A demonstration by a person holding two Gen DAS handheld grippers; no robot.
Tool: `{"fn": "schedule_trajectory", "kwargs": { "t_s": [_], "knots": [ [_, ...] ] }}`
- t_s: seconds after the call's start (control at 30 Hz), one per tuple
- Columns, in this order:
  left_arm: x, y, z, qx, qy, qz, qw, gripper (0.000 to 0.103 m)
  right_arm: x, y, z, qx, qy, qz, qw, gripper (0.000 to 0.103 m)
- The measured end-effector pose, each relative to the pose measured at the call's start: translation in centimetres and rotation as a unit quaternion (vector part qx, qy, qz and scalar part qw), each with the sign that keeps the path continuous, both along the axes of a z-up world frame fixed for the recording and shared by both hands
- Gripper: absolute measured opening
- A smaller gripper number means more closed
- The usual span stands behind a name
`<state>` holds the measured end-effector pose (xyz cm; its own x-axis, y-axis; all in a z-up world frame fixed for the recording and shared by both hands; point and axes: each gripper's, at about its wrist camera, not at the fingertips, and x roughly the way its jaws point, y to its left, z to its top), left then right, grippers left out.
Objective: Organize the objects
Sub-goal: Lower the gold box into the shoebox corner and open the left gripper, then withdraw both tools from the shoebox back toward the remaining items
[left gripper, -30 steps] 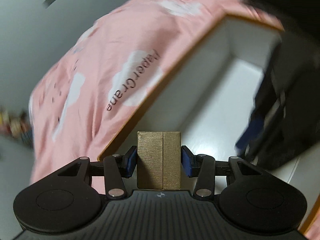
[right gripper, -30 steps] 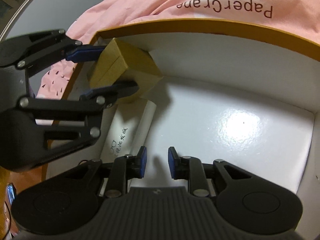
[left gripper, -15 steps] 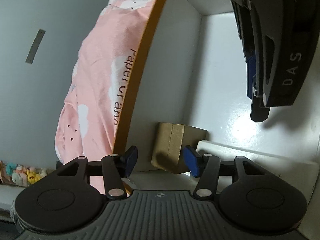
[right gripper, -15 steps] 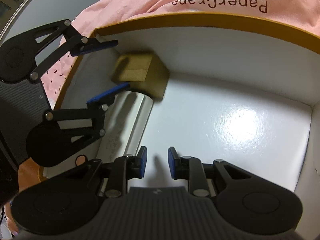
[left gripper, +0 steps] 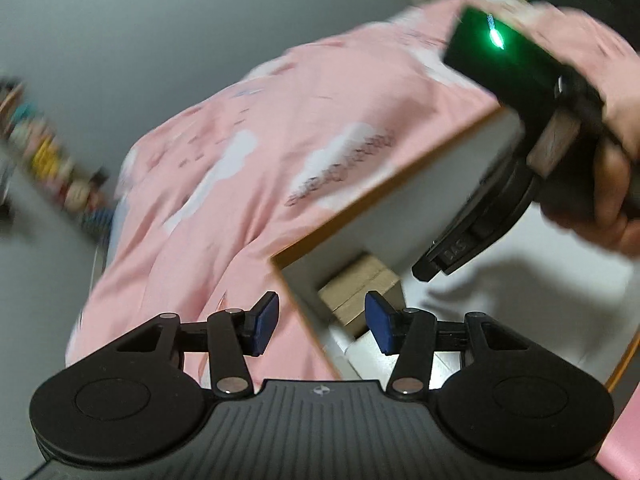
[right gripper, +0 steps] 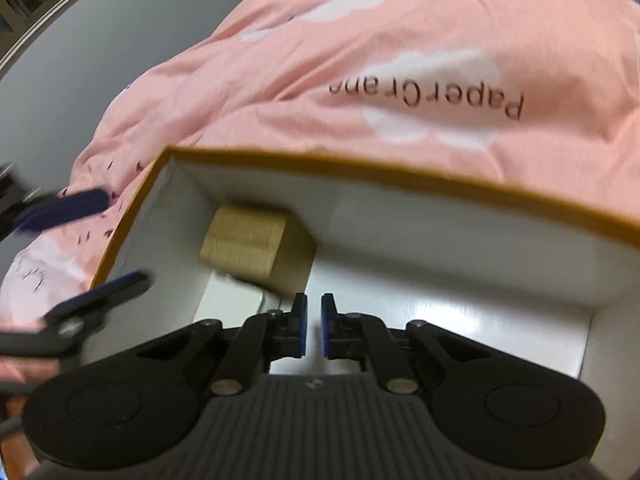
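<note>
A small tan cardboard box [left gripper: 360,294] [right gripper: 248,240] lies in the far left corner of a white storage box with an orange rim [right gripper: 400,178] [left gripper: 384,188]. It rests against a long white box [left gripper: 384,354] [right gripper: 236,300] beside it. My left gripper [left gripper: 322,322] is open and empty, above the storage box's left wall, and it shows at the left of the right wrist view [right gripper: 86,240]. My right gripper [right gripper: 314,326] is nearly closed and empty, inside the storage box; the left wrist view shows it held in a hand [left gripper: 520,168].
The storage box sits on a pink bedcover [right gripper: 400,60] [left gripper: 240,168] printed with white clouds and "PaperCrane". Grey walls lie beyond. Small plush toys [left gripper: 44,160] are blurred at the far left.
My left gripper let go of the tan box, which now lies in the corner, and has drawn back out over the box's wall. My right gripper has shifted toward the left.
</note>
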<state>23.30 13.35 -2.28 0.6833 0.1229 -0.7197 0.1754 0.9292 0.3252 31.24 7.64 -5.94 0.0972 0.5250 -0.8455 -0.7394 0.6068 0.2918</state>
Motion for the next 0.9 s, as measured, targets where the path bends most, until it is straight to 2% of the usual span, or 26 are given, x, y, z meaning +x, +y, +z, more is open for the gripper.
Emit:
{"fn": "schedule_trajectory", "kwargs": {
  "t_s": [0.1, 0.2, 0.27, 0.43, 0.57, 0.63, 0.73, 0.8, 0.9],
  "knots": [
    [-0.5, 1.8, 0.9, -0.06, -0.015, 0.052, 0.9967, 0.059, 0.3, 1.0, -0.2, 0.005, -0.003, 0.004, 1.0, 0.005],
    [-1.2, 3.5, 2.0, -0.125, -0.027, 0.102, 0.9865, 0.059, -0.2, 1.5, -0.3, 0.008, 0.008, 0.012, 1.0, 0.003],
    [-1.5, 4.2, 2.3, -0.151, -0.03, 0.119, 0.9809, 0.06, -0.5, 1.9, -0.4, 0.006, 0.016, 0.017, 1.0, 0.001],
    [-3.5, 4.1, 3.2, -0.189, -0.03, 0.135, 0.9721, 0.06, -1.4, 0.8, 0.5, 0.002, -0.002, 0.019, 1.0, 0.001],
    [-6.0, 3.2, 4.2, -0.249, -0.036, 0.126, 0.9597, 0.061, -3.4, -2.0, 3.5, 0.027, -0.035, 0.028, 0.999, 0.001],
    [-7.1, 2.5, 4.5, -0.269, -0.049, 0.131, 0.953, 0.065, -5.2, -4.3, 5.2, 0.055, -0.054, 0.036, 0.996, 0.003],
    [-10.1, 1.4, 5.4, -0.286, -0.073, 0.14, 0.945, 0.065, -7.9, -8.5, 7.1, 0.101, -0.053, 0.04, 0.993, 0.007],
    [-11.7, 0.5, 5.8, -0.293, -0.08, 0.138, 0.9428, 0.065, -9.8, -11.1, 7.8, 0.101, -0.054, 0.028, 0.993, 0.008],
    [-14.2, -1.5, 5.8, -0.295, -0.077, 0.118, 0.9449, 0.065, -12.7, -15.2, 8.5, 0.11, -0.06, 0.012, 0.992, 0.011]
  ]
}}
